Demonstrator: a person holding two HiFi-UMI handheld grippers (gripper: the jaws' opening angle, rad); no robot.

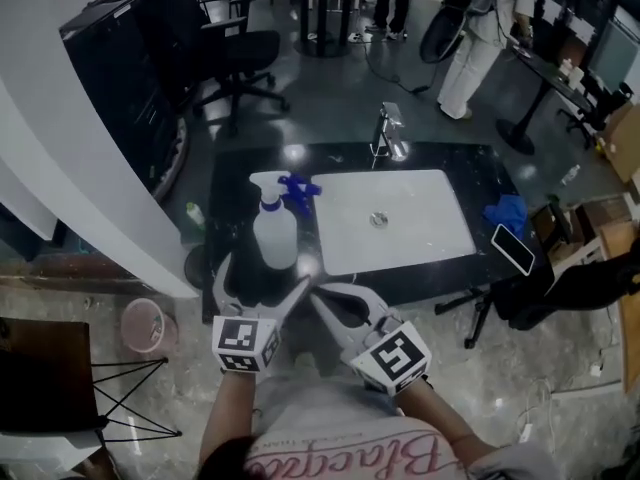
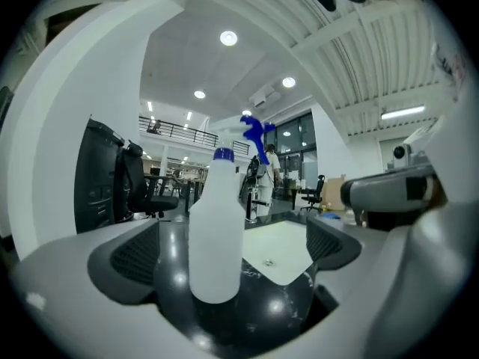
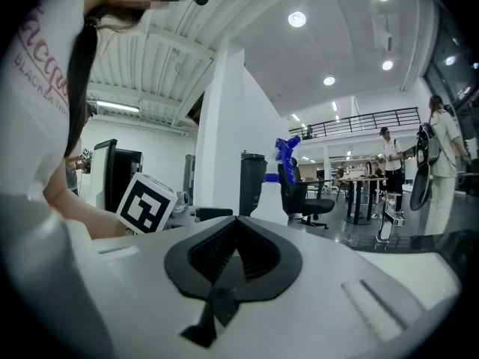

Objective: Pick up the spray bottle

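A white spray bottle (image 1: 275, 230) with a blue trigger head stands upright on the black counter (image 1: 235, 183), just left of the white sink basin (image 1: 400, 230). My left gripper (image 1: 262, 273) is open wide at the counter's near edge. The bottle's base sits in the gap between its fingertips, and neither pad touches it. In the left gripper view the spray bottle (image 2: 217, 230) stands centred between the left gripper's (image 2: 232, 249) two dark pads. My right gripper (image 1: 318, 298) is shut and empty, close beside the left. The right gripper (image 3: 236, 223) view shows the spray bottle (image 3: 269, 200) beyond its closed tips.
A chrome faucet (image 1: 388, 133) stands behind the basin. A blue cloth (image 1: 508, 213) and a phone (image 1: 512, 248) lie at the counter's right end. A white pillar (image 1: 70, 158) rises at the left, with a pink bin (image 1: 145, 323) on the floor. An office chair (image 1: 235, 53) and a person (image 1: 480, 38) are beyond.
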